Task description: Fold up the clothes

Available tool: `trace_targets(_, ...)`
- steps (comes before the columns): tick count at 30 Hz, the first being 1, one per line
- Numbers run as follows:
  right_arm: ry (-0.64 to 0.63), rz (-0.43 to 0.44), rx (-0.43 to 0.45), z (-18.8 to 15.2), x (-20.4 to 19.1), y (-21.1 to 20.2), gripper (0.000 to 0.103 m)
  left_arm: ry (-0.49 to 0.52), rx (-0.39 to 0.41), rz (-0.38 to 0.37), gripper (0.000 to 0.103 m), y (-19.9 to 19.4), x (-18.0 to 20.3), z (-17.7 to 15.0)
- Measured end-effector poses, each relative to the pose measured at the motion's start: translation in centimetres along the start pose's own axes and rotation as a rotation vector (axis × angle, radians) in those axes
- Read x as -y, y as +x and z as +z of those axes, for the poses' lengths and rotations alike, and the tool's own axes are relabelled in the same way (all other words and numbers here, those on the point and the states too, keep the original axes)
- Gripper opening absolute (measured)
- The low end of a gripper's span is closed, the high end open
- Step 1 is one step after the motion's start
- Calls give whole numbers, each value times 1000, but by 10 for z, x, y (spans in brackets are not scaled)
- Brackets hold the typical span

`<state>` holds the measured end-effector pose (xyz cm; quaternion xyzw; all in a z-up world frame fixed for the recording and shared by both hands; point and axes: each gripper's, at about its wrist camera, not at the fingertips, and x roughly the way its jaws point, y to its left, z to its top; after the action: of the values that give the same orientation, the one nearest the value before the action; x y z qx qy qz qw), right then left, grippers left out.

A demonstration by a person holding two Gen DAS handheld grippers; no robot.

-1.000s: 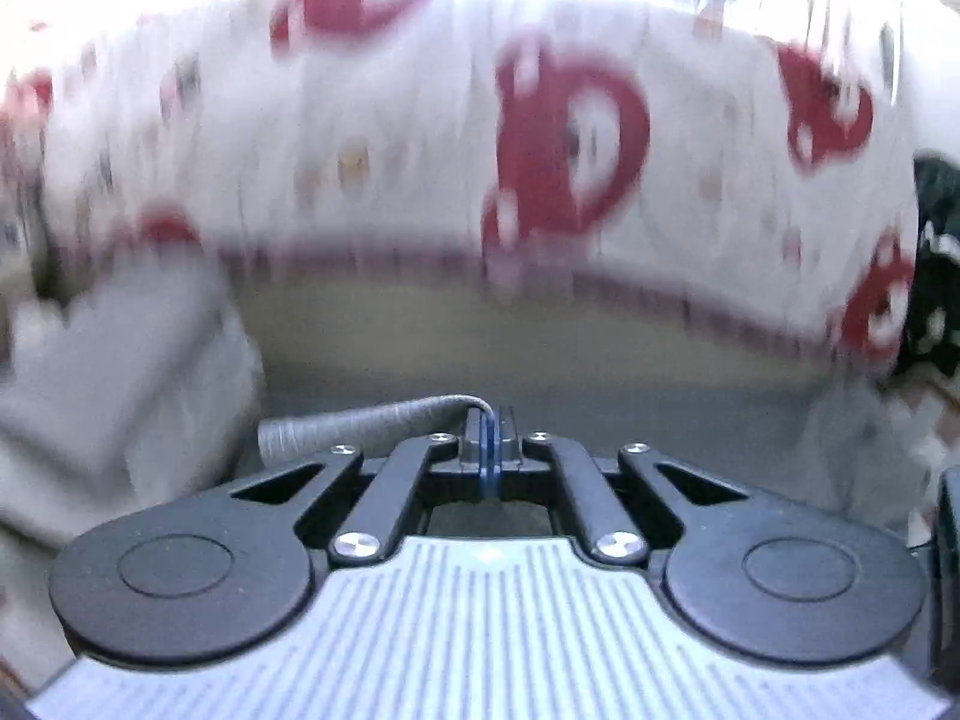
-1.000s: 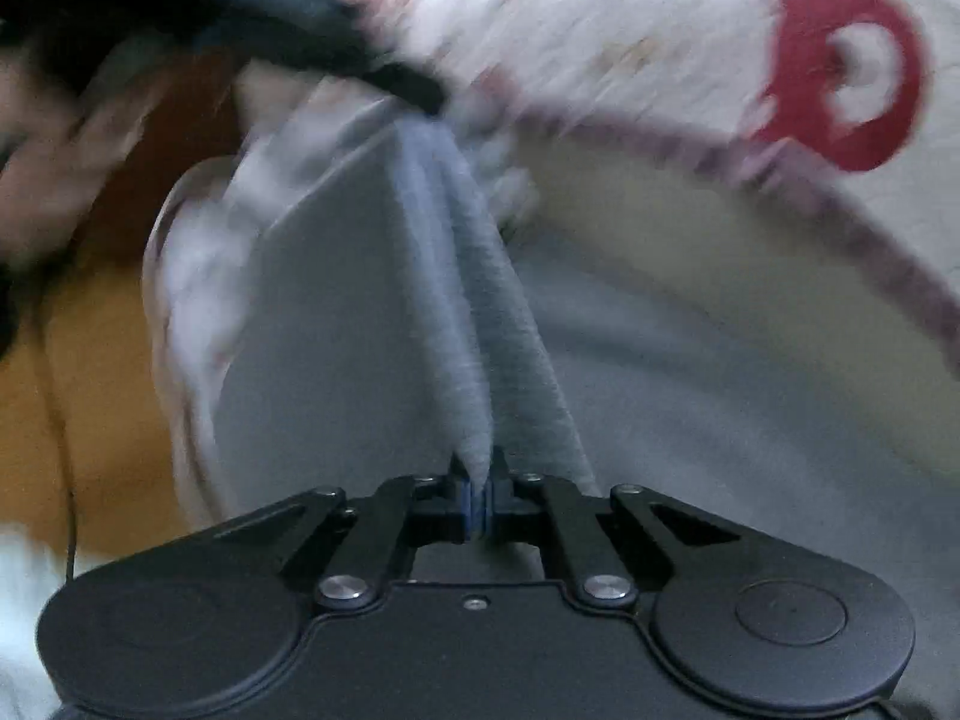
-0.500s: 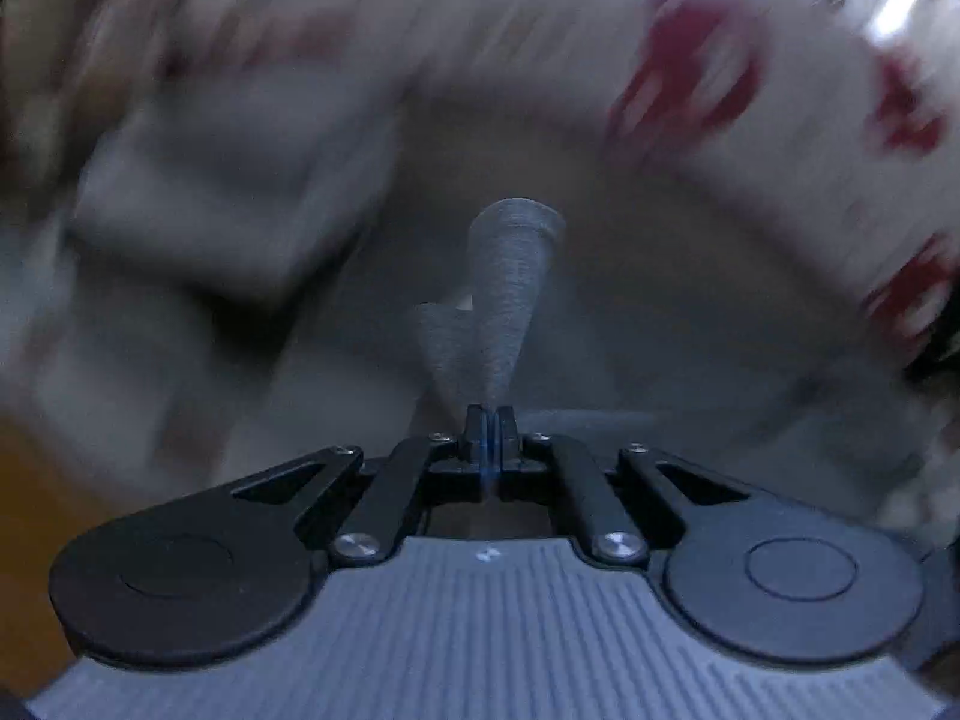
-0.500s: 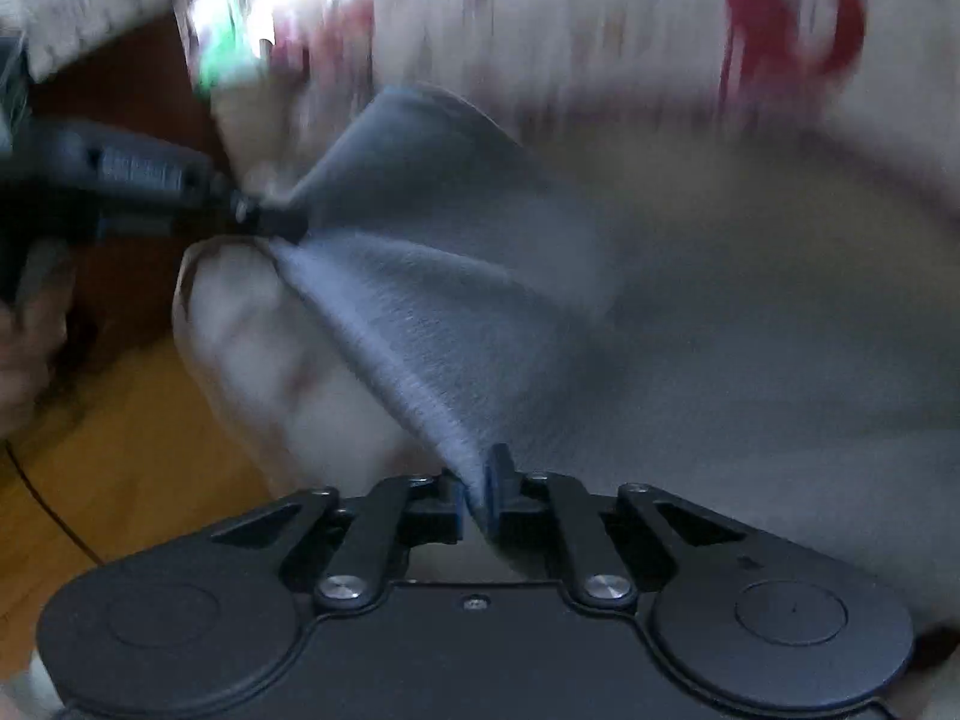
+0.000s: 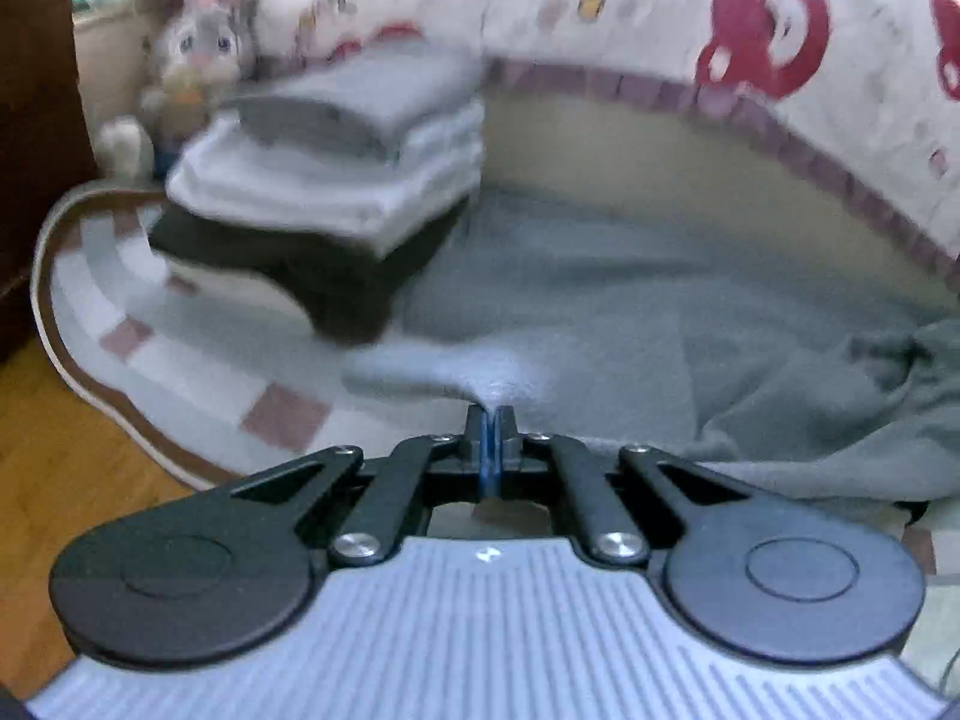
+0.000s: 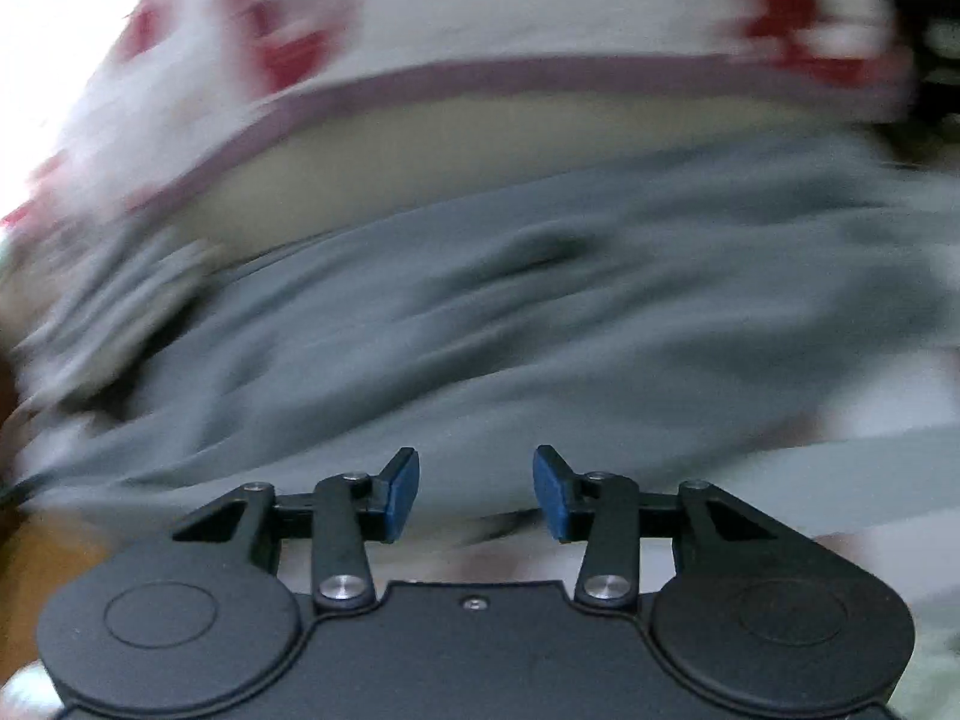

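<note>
We have let go with our right gripper [image 6: 474, 492], its fingers now standing spread above the grey garment [image 5: 600, 300]. Our left gripper [image 5: 491, 438] is still pinching the garment's edge, beside the folded stack [image 5: 336, 168].

The left tool [image 5: 491, 444] has a pale grey ribbed housing with a small white mark at its front edge. On it sit two round black discs, each with a raised ring, and black linkage arms with triangular cut-outs, pinned by two bright silver screws and smaller dark ones. Its pads are blue.

The right tool [image 6: 474, 492] has the same black discs, arms and silver screws, but its housing is plain black with one small screw at the middle. Its blue pads [image 6: 401, 495] are wedge-shaped on black mounts.
</note>
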<state>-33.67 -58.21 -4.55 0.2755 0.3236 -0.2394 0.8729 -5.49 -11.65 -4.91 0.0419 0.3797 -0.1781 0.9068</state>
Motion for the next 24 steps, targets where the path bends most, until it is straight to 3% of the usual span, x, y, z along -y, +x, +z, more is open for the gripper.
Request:
trace_targets(2, 88, -129, 59, 12, 53, -8, 48, -13, -123, 41, 1, 20, 0, -14)
trace_targets(5, 255, -228, 128, 16, 120, -9, 48, -68, -289, 82, 2, 46, -4, -35)
trace_targets(6, 308, -235, 143, 15, 137, -7, 48, -67, -288, 89, 2, 46, -3, -35)
trace_targets(8, 415, -232, 173, 8, 164, -6, 48, -11, -193, 100, 2, 30, 6, -23)
trace_targets(12, 497, -211, 162, -4, 176, 14, 48, 86, 40, 98, 2, -13, 28, 4)
trace_targets(13, 505, -205, 162, -5, 177, 18, 48, 88, 62, 96, 2, -19, 30, 10)
trace_targets(20, 577, -134, 212, -10, 203, 41, 51, -33, -138, 143, 2, 24, 15, -7)
trace_targets(24, 632, -101, 243, -1, 216, 52, 55, 5, -87, 156, 2, 31, 24, 6)
